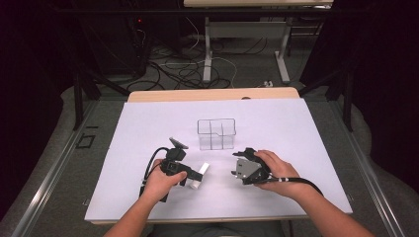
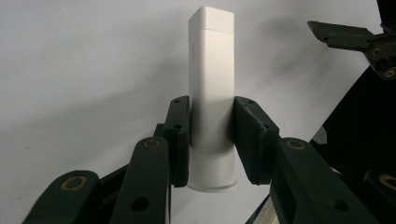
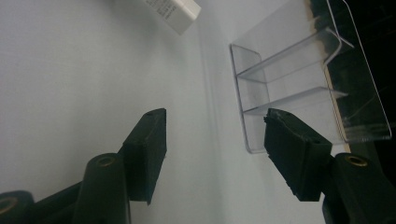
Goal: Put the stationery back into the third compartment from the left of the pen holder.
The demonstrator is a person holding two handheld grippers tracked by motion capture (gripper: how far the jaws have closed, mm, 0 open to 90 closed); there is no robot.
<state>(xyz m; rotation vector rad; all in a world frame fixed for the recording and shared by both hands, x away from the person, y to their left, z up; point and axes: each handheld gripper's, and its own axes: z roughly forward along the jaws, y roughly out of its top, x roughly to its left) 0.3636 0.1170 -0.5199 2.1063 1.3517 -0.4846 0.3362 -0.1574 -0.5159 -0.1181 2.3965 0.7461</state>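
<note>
Between the left gripper's (image 2: 211, 137) jaws stands the clamped white tube (image 2: 211, 88).

The support is a rectangular table (image 1: 148, 96) with a pale wooden top, its far edge visible as a bare strip. A large white sheet (image 1: 148, 128) covers nearly the whole surface. Standing on the sheet just toward 12 o'clock of its centre is a clear plastic organiser box with inner dividers (image 1: 216, 133). At 7 o'clock from the box, a white rectangular plastic block (image 1: 199, 175) sits low over the sheet; whether it touches cannot be told.
</note>
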